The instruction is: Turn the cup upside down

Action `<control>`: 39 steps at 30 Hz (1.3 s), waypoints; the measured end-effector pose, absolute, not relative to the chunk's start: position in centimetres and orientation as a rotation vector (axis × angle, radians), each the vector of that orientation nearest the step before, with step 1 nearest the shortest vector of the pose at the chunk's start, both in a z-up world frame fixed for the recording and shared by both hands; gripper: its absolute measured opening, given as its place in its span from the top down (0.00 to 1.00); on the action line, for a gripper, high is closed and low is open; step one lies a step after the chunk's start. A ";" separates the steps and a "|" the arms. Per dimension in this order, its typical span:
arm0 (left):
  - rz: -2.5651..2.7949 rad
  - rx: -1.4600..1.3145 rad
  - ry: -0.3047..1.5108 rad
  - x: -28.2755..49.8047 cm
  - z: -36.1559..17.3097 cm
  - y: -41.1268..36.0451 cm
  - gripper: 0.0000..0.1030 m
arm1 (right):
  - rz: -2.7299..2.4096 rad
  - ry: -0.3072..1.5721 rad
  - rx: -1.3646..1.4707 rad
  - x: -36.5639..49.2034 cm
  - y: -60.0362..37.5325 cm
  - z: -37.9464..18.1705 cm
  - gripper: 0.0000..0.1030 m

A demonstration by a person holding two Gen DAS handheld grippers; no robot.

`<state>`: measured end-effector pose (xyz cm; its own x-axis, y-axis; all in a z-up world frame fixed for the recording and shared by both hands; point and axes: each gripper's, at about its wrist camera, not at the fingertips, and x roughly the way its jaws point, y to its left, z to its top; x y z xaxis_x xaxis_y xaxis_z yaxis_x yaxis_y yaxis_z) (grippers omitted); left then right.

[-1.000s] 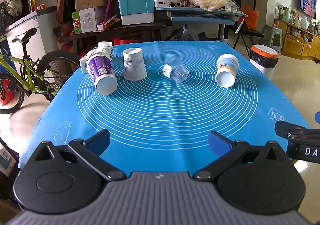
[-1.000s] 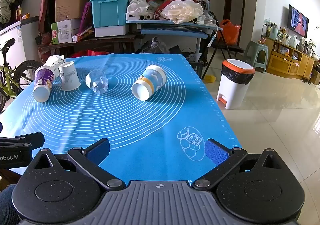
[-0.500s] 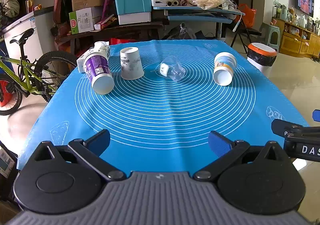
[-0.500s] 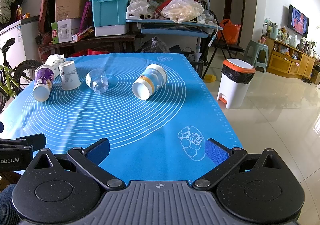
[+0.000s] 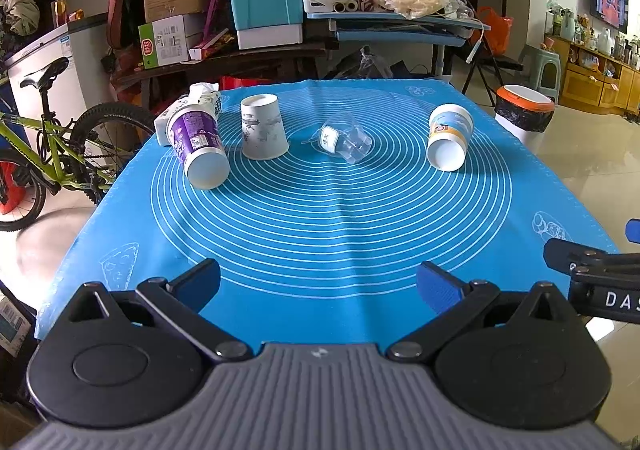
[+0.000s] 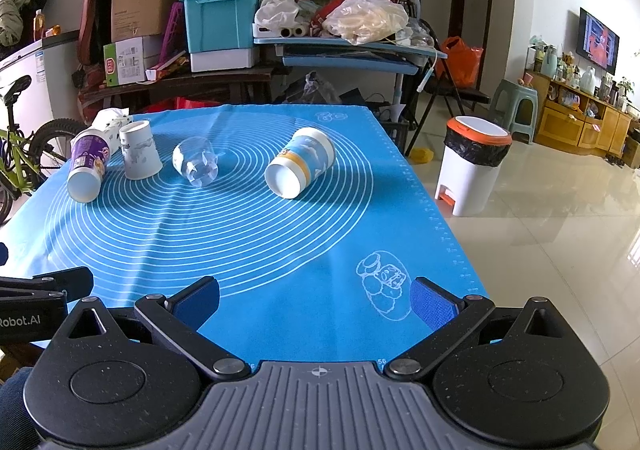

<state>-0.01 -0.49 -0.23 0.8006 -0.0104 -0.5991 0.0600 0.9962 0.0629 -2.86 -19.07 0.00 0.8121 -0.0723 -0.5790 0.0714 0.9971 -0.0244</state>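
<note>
Several cups are on the far half of a blue mat point(image 5: 320, 217). A purple cup point(image 5: 198, 145) lies on its side at the left. A white paper cup point(image 5: 262, 127) stands upside down beside it. A clear plastic cup point(image 5: 346, 137) lies on its side in the middle. A blue-and-orange cup point(image 5: 448, 135) lies on its side at the right, also in the right wrist view point(image 6: 300, 163). My left gripper point(image 5: 318, 284) is open and empty over the near edge. My right gripper point(image 6: 316, 300) is open and empty over the near right corner.
A tissue pack point(image 5: 192, 105) lies behind the purple cup. A bicycle point(image 5: 44, 153) stands left of the table. A white bin point(image 6: 470, 163) stands on the floor at the right. Cluttered shelves point(image 5: 280, 29) are behind the table.
The left gripper's view has shifted slightly, with the cups sitting a little lower and left in frame. The right gripper has not visibly moved. No cup has moved.
</note>
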 end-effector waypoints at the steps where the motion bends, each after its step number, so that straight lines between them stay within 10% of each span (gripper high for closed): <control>1: -0.039 0.079 0.641 0.0 -0.2 -0.5 0.00 | -0.076 0.618 -0.001 -2.8 -19.0 0.0 0.00; 39: -0.043 0.075 0.643 0.0 0.0 -0.4 0.00 | -0.071 0.624 -0.004 -2.9 -19.3 0.0 0.00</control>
<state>-0.05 -0.39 0.01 0.7998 -0.0170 -0.6000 0.0638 0.9963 0.0568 -2.92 -19.33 0.04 0.8091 -0.0672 -0.5838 0.0648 0.9976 -0.0250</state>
